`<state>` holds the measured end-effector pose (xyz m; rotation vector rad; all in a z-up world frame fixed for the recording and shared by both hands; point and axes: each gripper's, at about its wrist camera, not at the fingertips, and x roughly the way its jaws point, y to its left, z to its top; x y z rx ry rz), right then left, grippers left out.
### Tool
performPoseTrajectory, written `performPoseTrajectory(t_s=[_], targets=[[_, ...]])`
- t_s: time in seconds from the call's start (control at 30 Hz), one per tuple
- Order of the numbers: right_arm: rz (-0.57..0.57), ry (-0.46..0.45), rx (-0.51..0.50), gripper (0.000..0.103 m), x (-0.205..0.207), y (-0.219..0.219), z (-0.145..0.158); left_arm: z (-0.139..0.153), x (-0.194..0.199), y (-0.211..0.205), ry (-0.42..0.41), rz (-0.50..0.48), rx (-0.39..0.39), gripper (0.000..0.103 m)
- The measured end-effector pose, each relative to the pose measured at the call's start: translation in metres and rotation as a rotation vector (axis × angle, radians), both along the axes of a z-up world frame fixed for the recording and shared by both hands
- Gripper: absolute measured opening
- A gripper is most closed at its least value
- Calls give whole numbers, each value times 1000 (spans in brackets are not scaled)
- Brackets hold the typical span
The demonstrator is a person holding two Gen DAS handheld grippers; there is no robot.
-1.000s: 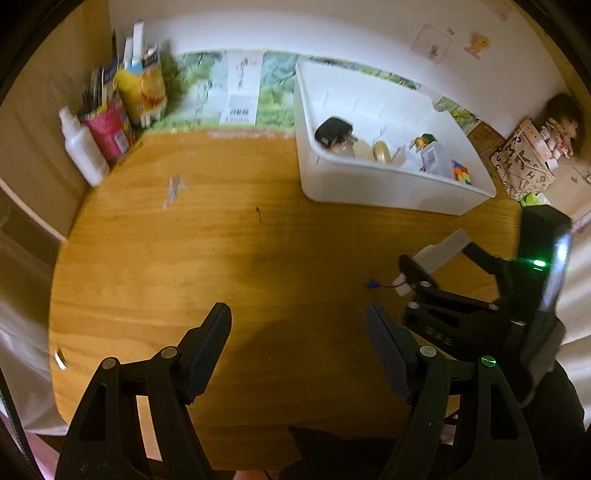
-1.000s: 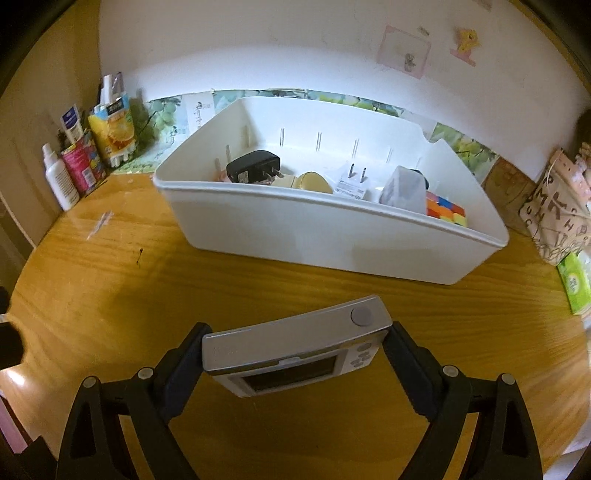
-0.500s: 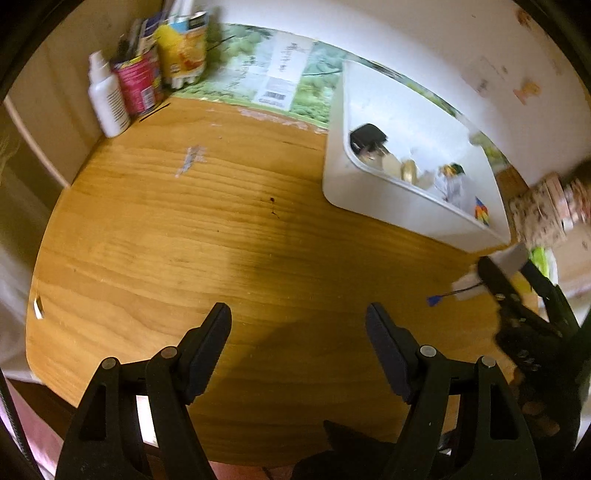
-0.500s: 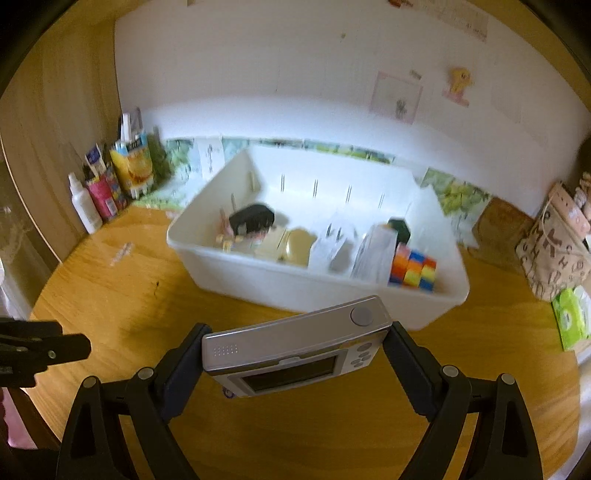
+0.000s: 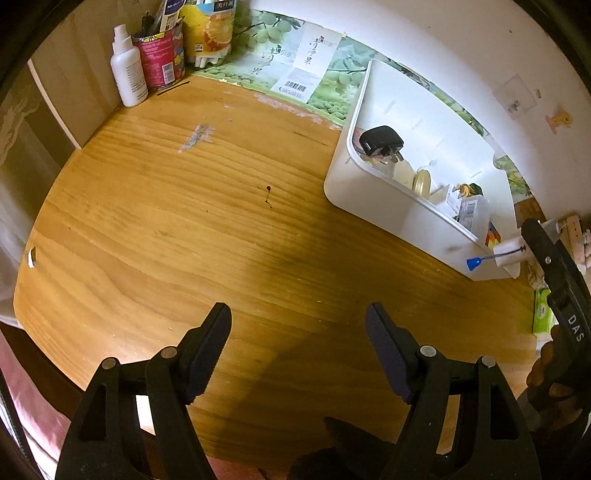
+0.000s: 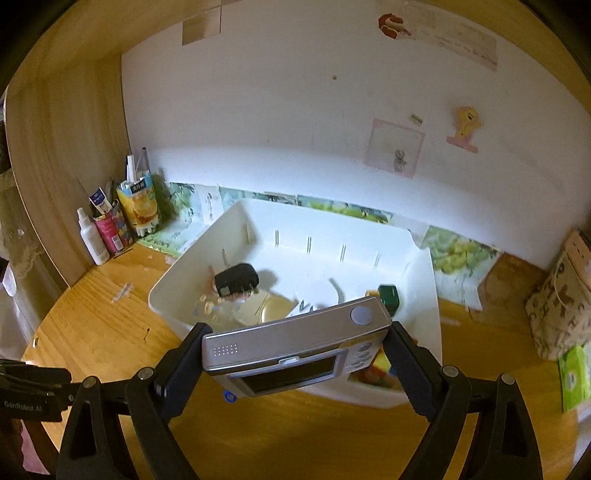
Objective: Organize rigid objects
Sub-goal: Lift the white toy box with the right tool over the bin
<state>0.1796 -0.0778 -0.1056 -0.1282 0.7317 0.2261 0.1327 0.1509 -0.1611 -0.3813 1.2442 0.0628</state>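
My right gripper [image 6: 295,354] is shut on a silver digital clock [image 6: 295,347] and holds it in the air over the near rim of the white bin [image 6: 173,280]. The bin holds a black charger plug [image 6: 236,282], a round gold lid [image 6: 275,310], a dark green cube [image 6: 388,295] and a colour cube [image 6: 380,369]. In the left wrist view the bin [image 5: 388,199] sits at the right, with the charger [image 5: 380,142] inside and the right gripper [image 5: 554,266] above its right end. My left gripper [image 5: 299,350] is open and empty over bare wood.
The wooden table [image 5: 184,221] has a rounded front edge. A white spray bottle [image 5: 127,74], a red can [image 5: 160,61] and a juice carton [image 5: 208,33] stand at the back left corner. A patterned bag [image 6: 561,302] and a green tissue pack [image 6: 576,373] lie at the right.
My right gripper has risen with the clock and moved forward over the bin's near rim. My left gripper has lifted and tilted; it stays open.
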Motion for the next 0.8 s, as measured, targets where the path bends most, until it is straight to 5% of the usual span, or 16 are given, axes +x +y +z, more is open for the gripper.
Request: performPoseTrajectory(t_s=[0.23,0.8], targets=[[28,-33,67,93,16,-13,-12,16,-4,0,-93,90,-35,78],[-27,6,143,94,51,-14,-48,24,-31,-3,-62,237,73,78]])
